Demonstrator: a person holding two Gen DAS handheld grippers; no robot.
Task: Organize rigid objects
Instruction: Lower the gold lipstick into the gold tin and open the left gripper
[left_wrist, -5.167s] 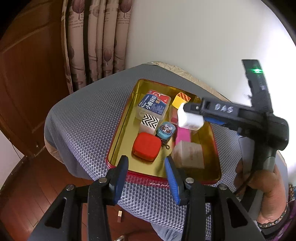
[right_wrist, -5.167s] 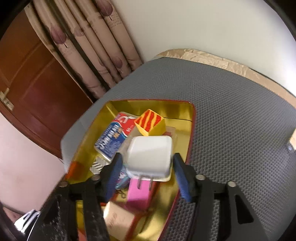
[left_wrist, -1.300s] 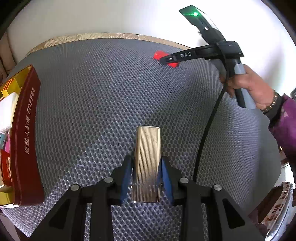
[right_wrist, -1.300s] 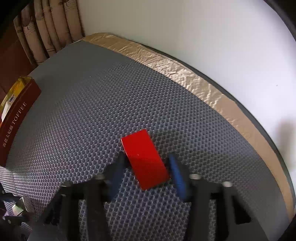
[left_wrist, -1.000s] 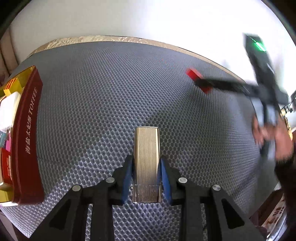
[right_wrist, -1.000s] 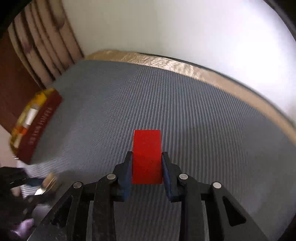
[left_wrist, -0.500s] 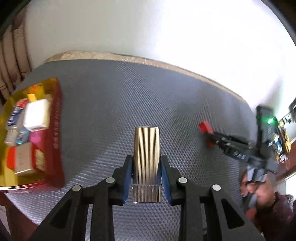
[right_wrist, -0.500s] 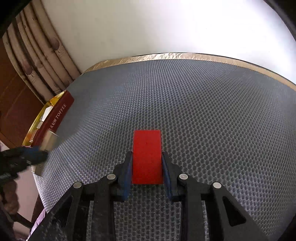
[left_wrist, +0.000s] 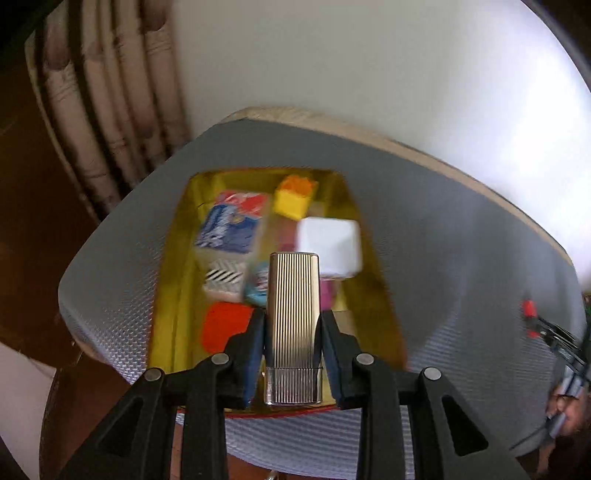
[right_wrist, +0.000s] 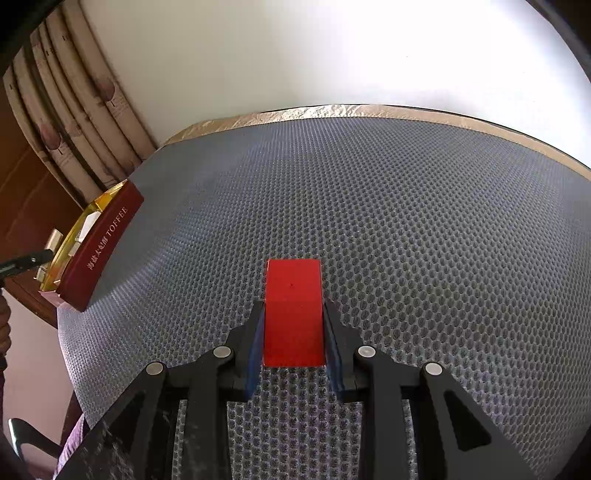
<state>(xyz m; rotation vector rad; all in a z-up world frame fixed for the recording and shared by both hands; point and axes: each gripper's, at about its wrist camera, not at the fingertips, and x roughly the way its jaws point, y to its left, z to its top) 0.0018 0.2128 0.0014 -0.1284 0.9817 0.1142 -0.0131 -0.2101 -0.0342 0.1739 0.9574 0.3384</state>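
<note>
Over the tin (left_wrist: 173, 280) at the table's left end, my left gripper (left_wrist: 291, 343) clamps a ribbed gold case (left_wrist: 293, 314), stiff but slick, by its long sides; farther right, my right gripper (right_wrist: 293, 332) squeezes a light red block (right_wrist: 293, 310).

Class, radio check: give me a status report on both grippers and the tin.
Left gripper shut on ribbed gold bar, above tin. Right gripper shut on red block, over grey mat. Tin crowded.

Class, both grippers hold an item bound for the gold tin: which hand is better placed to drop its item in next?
Left. The left gripper holds the ribbed gold case over the gold tin; the right gripper's red block is far across the mat.
</note>
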